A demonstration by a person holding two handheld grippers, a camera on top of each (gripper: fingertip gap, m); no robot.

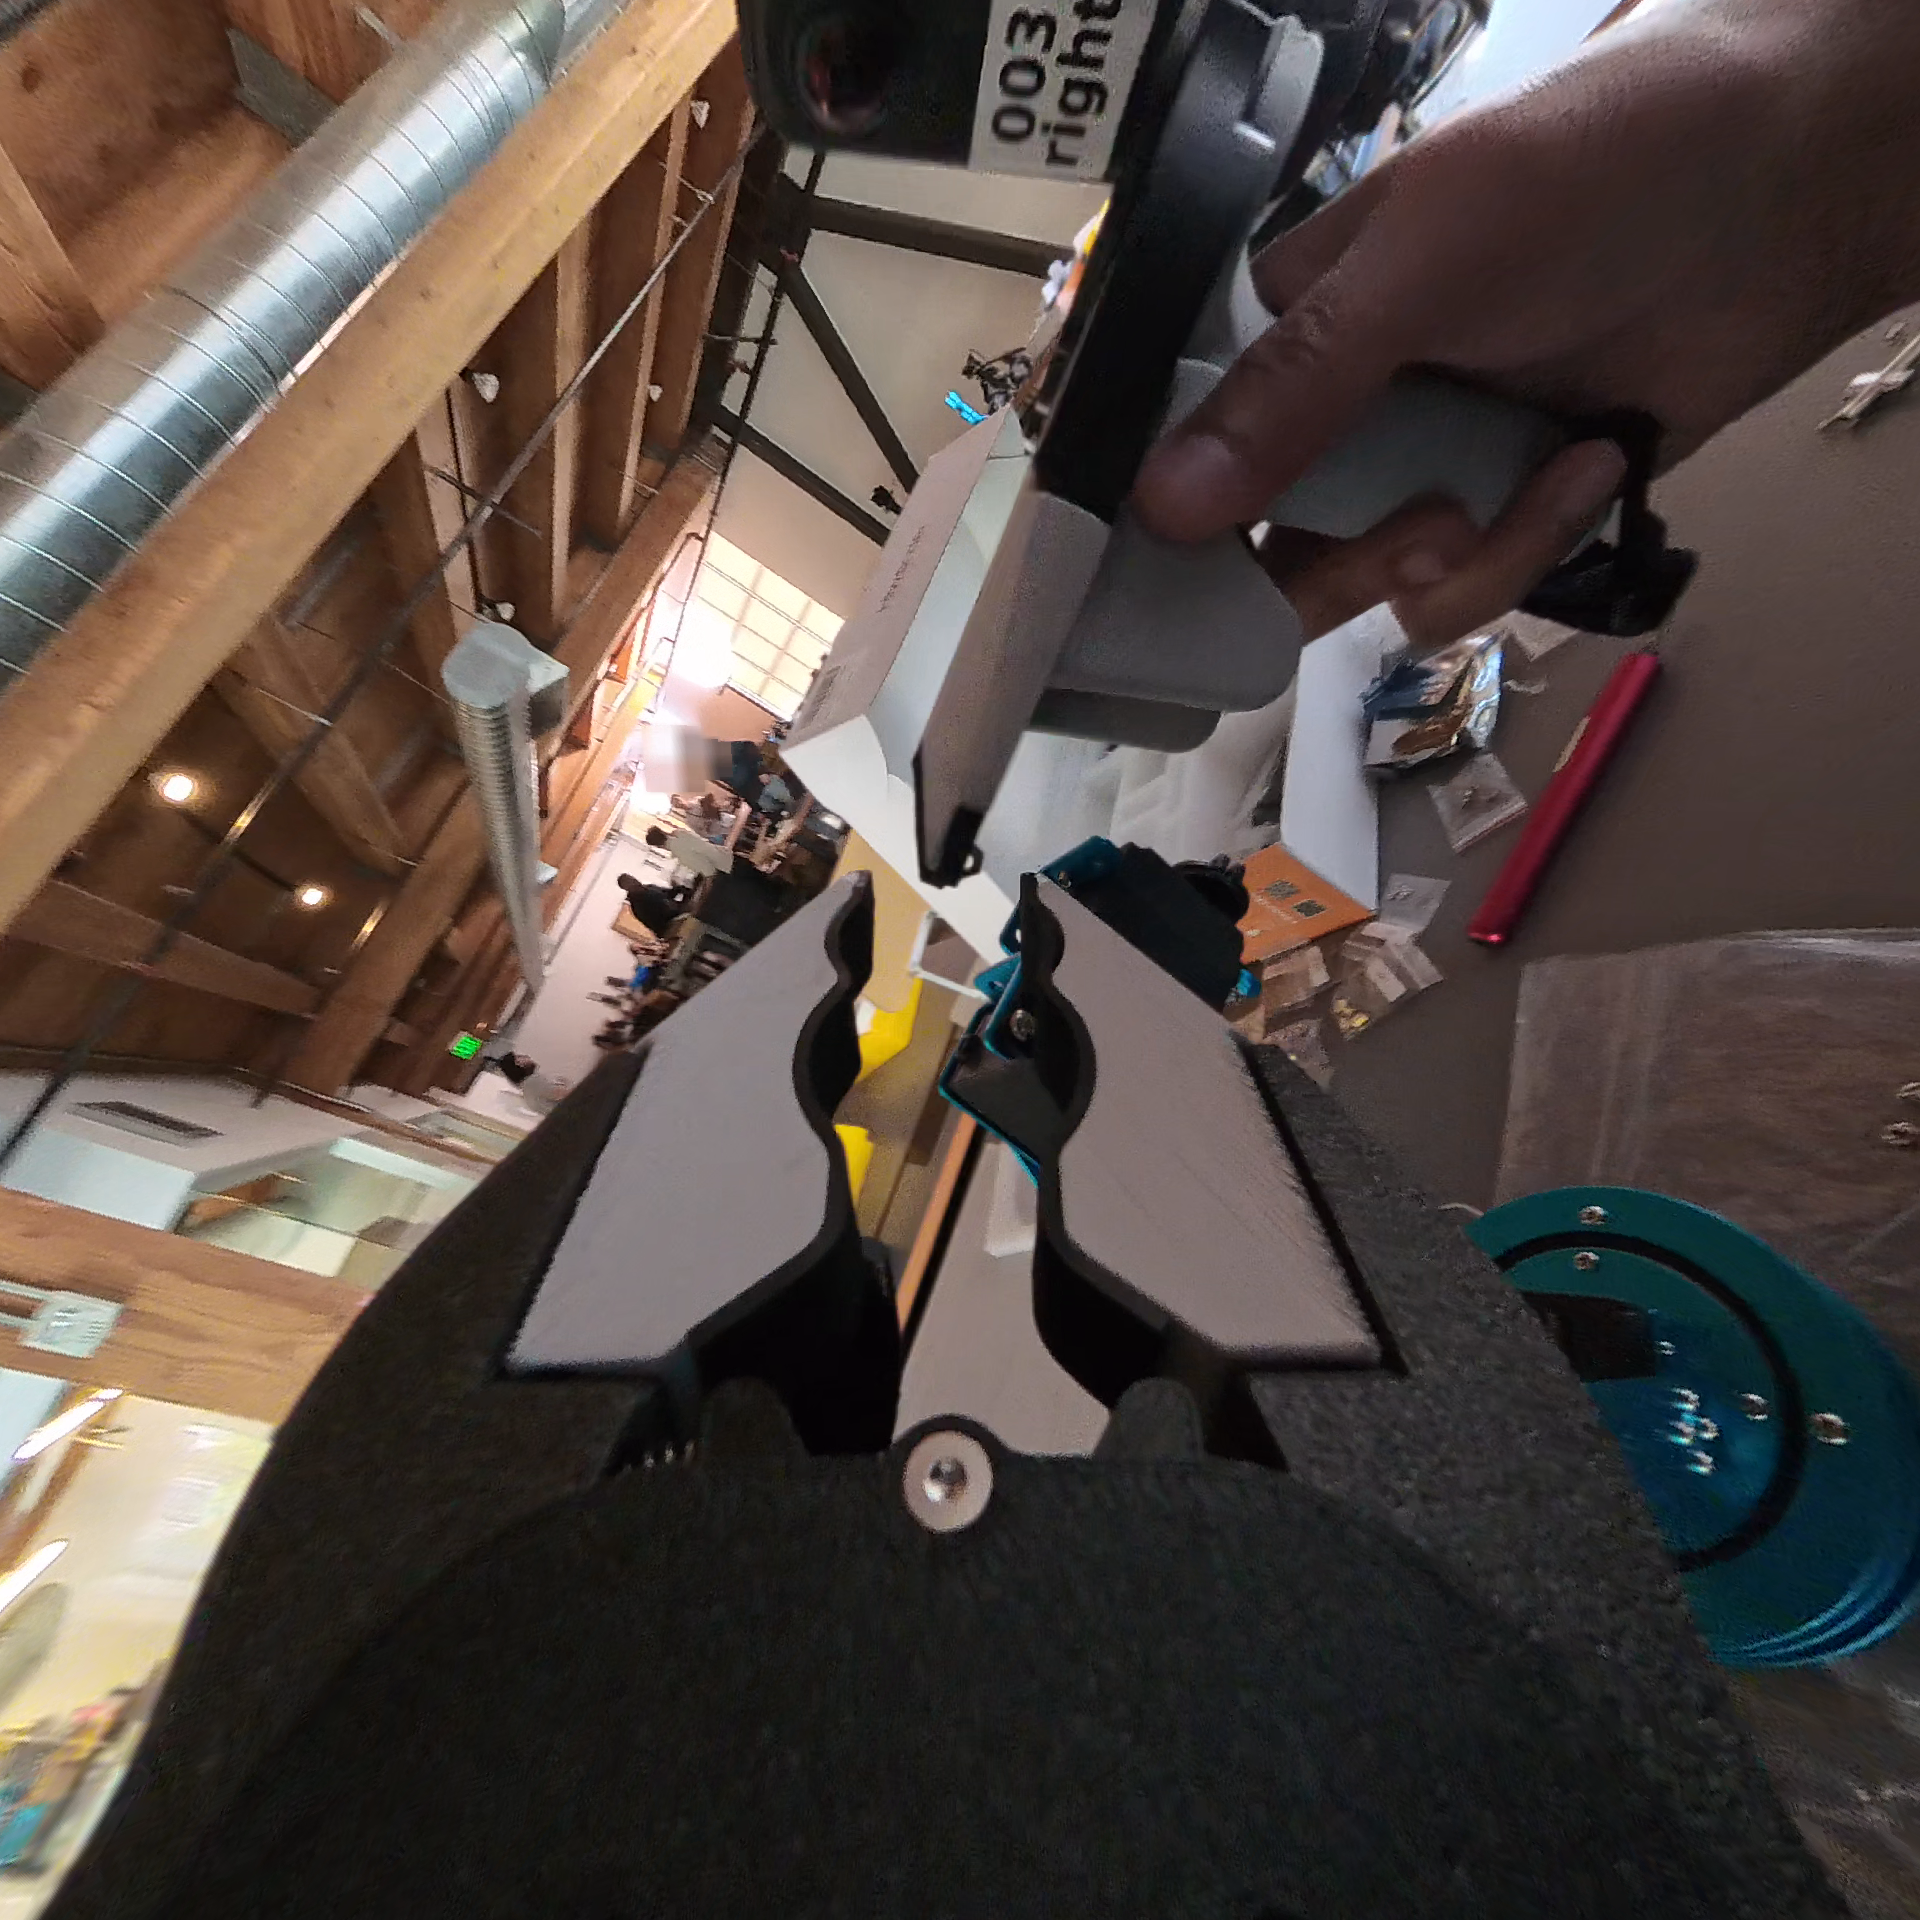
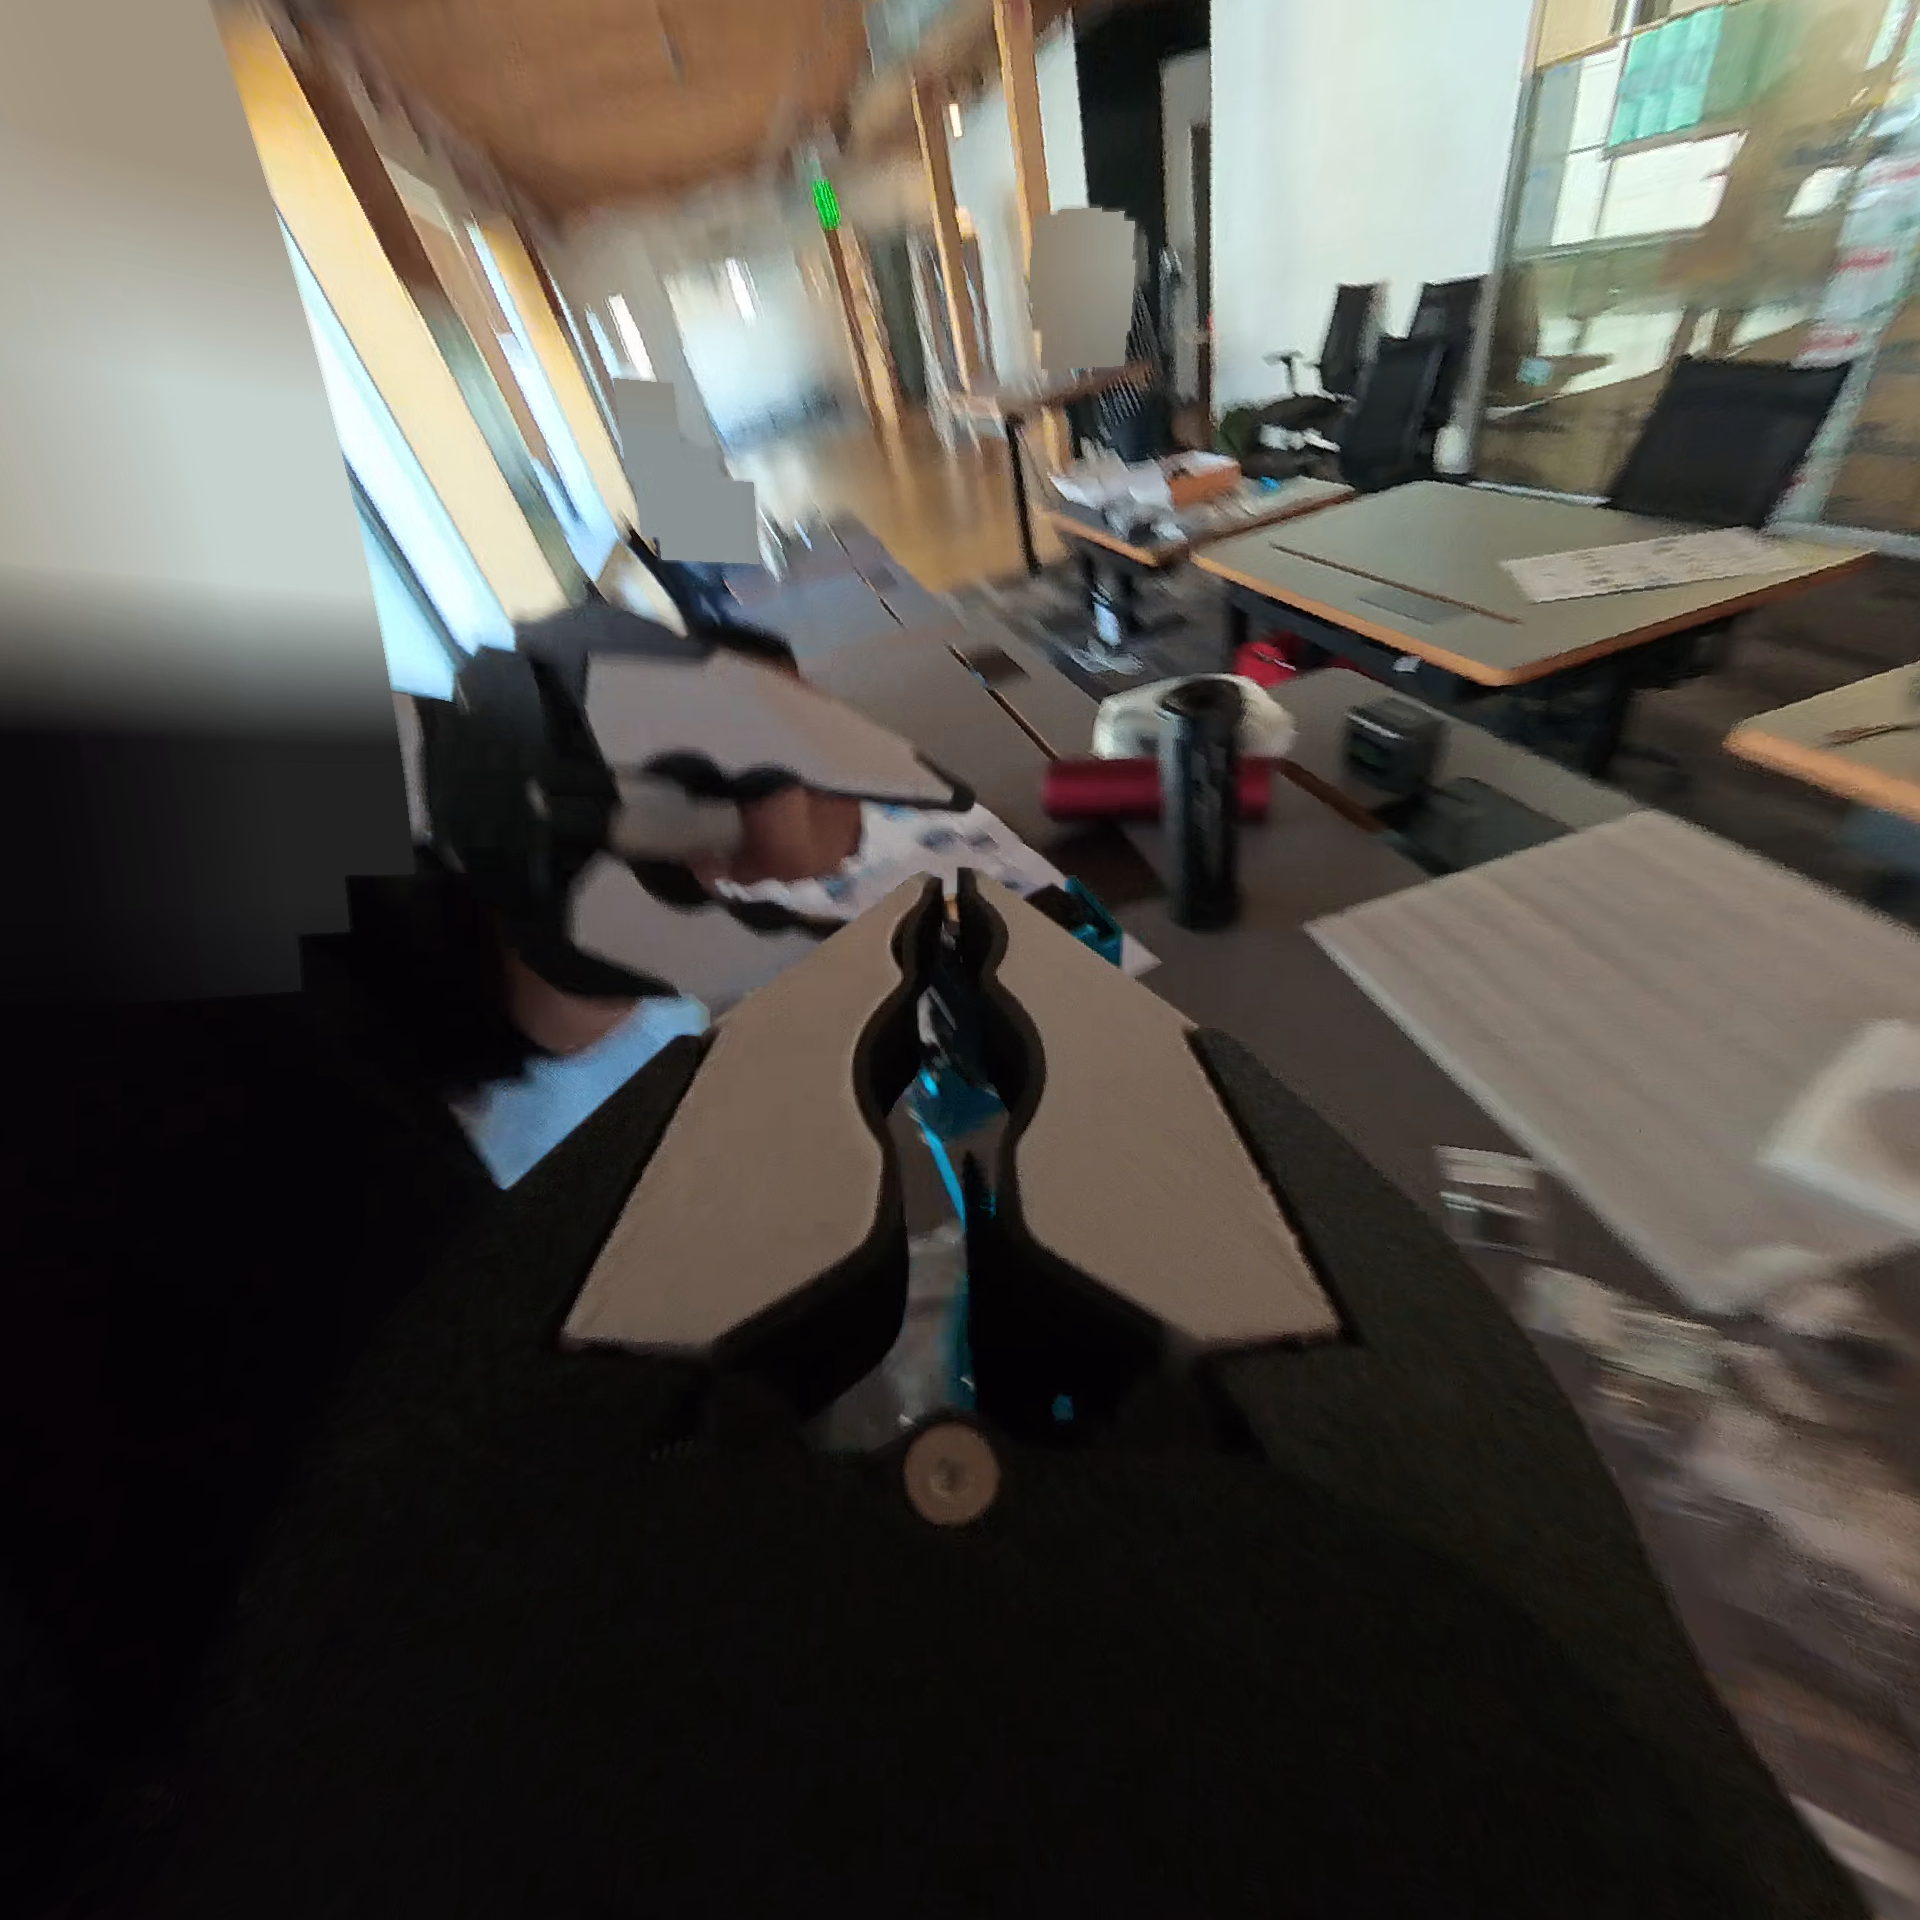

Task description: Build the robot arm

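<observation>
Blue-and-black bracket assembly (image 1: pixel 1013 1023) sits above the bench (image 1: pixel 1766 644), clamped at its black tip in the right gripper (image 2: pixel 954 896) and touching the spread left gripper (image 1: pixel 940 883), beside a teal disc (image 1: pixel 1704 1455) and red tube (image 1: pixel 1564 800).

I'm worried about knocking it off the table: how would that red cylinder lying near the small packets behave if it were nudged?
The red cylinder lies on its side on the grey table, so a sideways nudge would probably make it roll. Its smooth, shiny surface suggests that it could slip in a loose grip. It looks rigid, likely metal, so it should not bend.
</observation>
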